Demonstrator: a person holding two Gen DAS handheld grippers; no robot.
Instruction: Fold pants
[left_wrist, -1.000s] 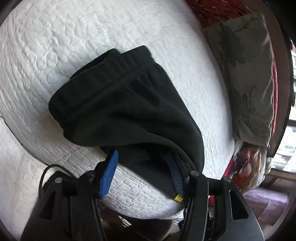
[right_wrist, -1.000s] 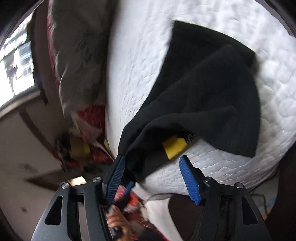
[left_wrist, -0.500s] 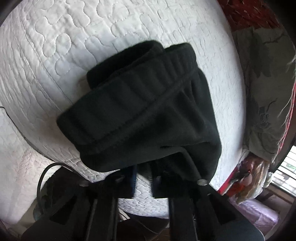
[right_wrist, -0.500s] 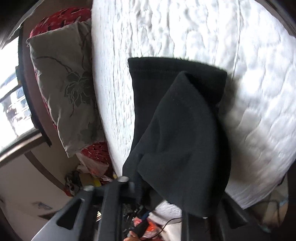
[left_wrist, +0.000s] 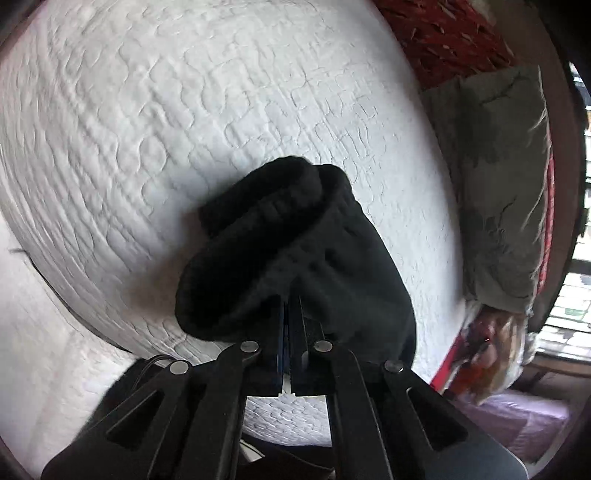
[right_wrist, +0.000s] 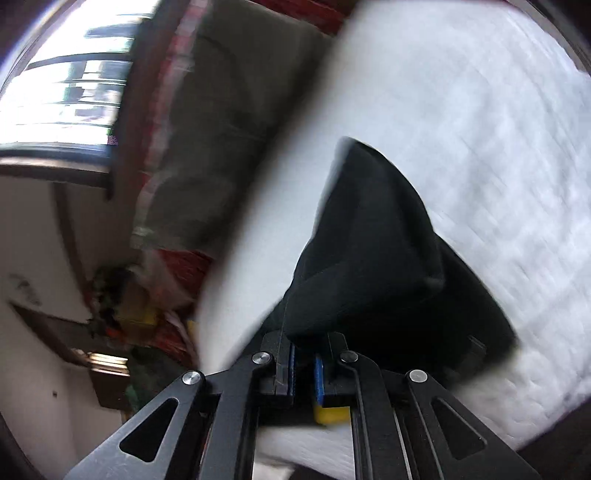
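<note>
The black fleece pants (left_wrist: 295, 254) are bunched and lifted over the white quilted bed (left_wrist: 147, 129). My left gripper (left_wrist: 290, 306) is shut on the near edge of the pants, with the ribbed waistband curling away from it. In the right wrist view the pants (right_wrist: 373, 258) hang as a dark fold over the bed (right_wrist: 480, 129). My right gripper (right_wrist: 304, 354) is shut on their near edge; the blue pads pinch the cloth. The fingertips of both grippers are hidden in the fabric.
A grey floral pillow (left_wrist: 506, 192) lies at the right side of the bed on red patterned bedding (left_wrist: 443, 37); it also shows blurred in the right wrist view (right_wrist: 221, 129). Clutter lies on the floor beside the bed (right_wrist: 140, 306). A window (right_wrist: 74, 74) is at the far left.
Both grippers closed on the near edge of the pants and lifted it. The pants have bunched up and moved away over the bed. The right wrist view has swung and blurred.
</note>
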